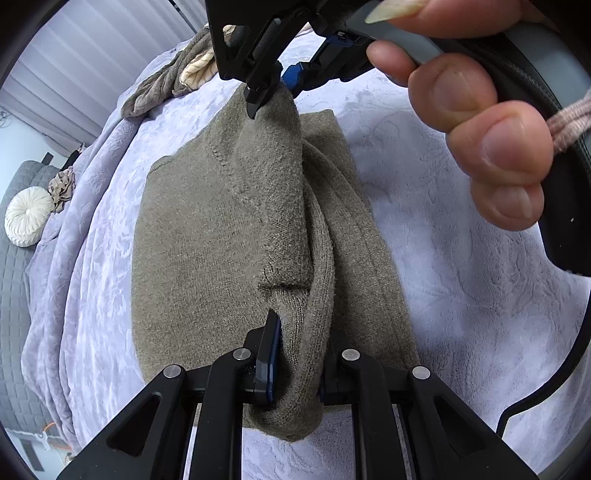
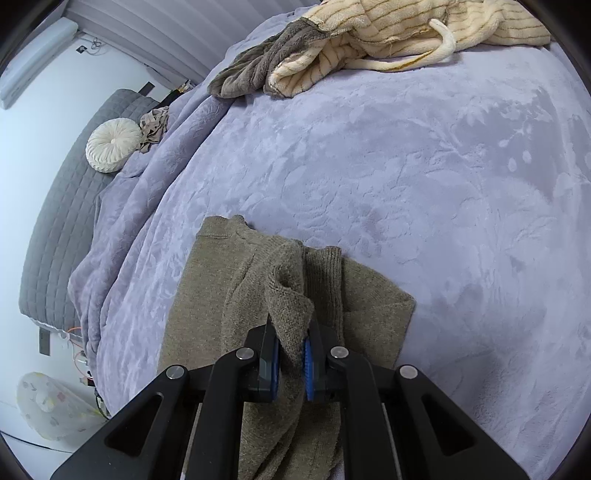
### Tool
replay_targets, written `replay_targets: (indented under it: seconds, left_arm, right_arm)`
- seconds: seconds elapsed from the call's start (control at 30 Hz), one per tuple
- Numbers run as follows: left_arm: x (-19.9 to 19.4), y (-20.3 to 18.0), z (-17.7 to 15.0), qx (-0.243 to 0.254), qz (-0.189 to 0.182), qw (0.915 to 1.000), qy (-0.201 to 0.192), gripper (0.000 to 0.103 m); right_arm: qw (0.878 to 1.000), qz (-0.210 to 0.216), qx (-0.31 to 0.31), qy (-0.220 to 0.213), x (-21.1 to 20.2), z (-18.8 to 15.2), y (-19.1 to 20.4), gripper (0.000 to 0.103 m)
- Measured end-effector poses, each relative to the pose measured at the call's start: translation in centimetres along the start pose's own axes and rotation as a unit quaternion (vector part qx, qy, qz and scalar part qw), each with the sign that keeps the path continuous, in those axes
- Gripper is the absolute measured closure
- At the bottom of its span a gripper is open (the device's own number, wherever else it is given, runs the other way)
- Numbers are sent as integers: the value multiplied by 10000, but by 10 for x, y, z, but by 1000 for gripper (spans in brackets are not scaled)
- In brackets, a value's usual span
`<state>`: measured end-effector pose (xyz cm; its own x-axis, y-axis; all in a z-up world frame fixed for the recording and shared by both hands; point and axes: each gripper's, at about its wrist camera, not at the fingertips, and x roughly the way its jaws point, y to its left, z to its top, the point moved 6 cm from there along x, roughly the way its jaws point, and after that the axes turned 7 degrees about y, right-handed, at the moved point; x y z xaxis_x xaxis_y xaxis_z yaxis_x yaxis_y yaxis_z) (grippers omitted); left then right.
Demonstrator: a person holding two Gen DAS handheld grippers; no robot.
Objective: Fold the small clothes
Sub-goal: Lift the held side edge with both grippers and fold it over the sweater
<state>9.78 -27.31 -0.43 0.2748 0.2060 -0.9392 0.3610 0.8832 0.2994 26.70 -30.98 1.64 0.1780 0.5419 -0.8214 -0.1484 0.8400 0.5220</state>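
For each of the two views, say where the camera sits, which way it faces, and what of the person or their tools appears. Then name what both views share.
Left wrist: on the left gripper, looking steeply down at the olive knit sweater; the right gripper and a hand show.
Right wrist: on the right gripper, facing across the lilac blanket to a striped cream garment; no hand shows.
Shared: sweater, blanket, round white cushion.

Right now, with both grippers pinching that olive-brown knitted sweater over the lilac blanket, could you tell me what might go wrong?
1. The left gripper holds a thick bunch of the olive-brown knitted sweater, so the fold may land lumpy.
2. The right gripper pinches only a thin edge, which could slip out.
3. The plush lilac blanket may drag the lower layer, skewing the edges.
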Motion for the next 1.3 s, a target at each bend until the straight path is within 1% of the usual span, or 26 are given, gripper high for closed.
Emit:
replay_targets:
  seconds: [0.47,0.6,0.73,0.83,0.97,1.1,1.3]
  left_arm:
    - [6,-8,0,100,125,9999,45,86]
    - [-6,-4,5,1,-137,9999,16,86]
    - [-16,-2,8,-40,-337,9994,-69,86]
    - [-12,-4,10,-62,-392,9992,-7,86]
    - [1,-5,7,-92,-396,9991,130,86]
    - [4,-6,6,-107,-469,9988,105,86]
    - [5,-6,6,-125,-570,9983,78,86]
  right_arm:
    - [9997,83,211,-5,6,-6,-23,92]
    - [9997,119,204,-64,2,-7,-23,92]
    - [9995,172,138,-204,-14,-4,-20,92]
    - [9997,88,44,-230,-19,-2,-18,92]
    - [9999,-61,25,-108,-5,-2,-20,92]
    - [9998,-218,13,-33,11,-6,-25,92]
    - [9993,-382,-56,-10,18,-6,-27,91]
